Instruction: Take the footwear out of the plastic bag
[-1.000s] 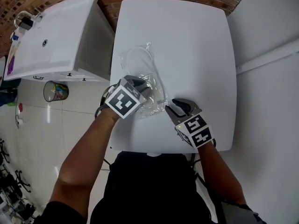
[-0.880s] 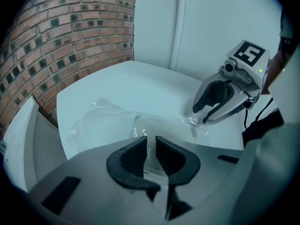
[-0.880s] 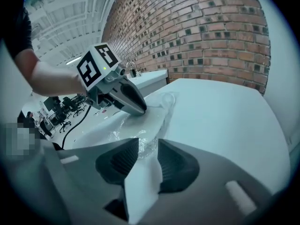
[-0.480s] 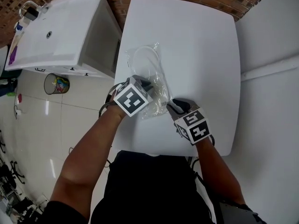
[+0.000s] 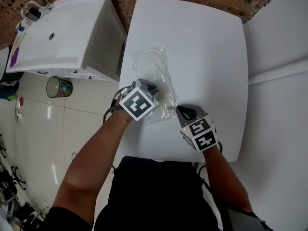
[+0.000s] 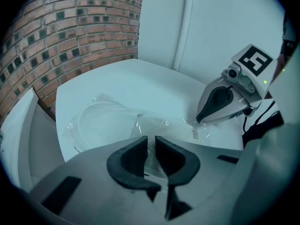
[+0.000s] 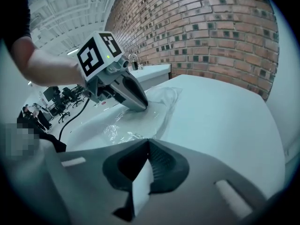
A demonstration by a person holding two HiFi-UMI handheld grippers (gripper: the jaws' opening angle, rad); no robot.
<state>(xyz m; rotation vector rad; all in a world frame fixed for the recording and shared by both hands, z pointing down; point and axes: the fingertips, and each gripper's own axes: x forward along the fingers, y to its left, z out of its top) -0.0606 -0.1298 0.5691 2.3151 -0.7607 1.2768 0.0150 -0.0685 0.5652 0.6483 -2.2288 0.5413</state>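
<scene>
**Both grippers pinched on the bag, footwear inside**

The white table (image 5: pixel 207 47) carries the clear plastic bag (image 5: pixel 161 88) toward its 8 o'clock side. The pale, flat footwear (image 6: pixel 101 118) lies sealed in the bag's 12 o'clock end. It looks light and fairly stiff, while the film around it is thin, slack, slippery and likely to tear or slide if tugged hard. The left gripper (image 6: pixel 151 144) sits mid-bag, and its jaws have just been closing to a narrow gap with a bunched fold of film between the pads. The right gripper (image 5: pixel 179 110) is at the bag's 5 o'clock corner. Its jaws have just been closing fully together, and the film edge appears nipped at their tips. The safest hold is probably the loose film at the 6 o'clock end, clear of the footwear.
</scene>
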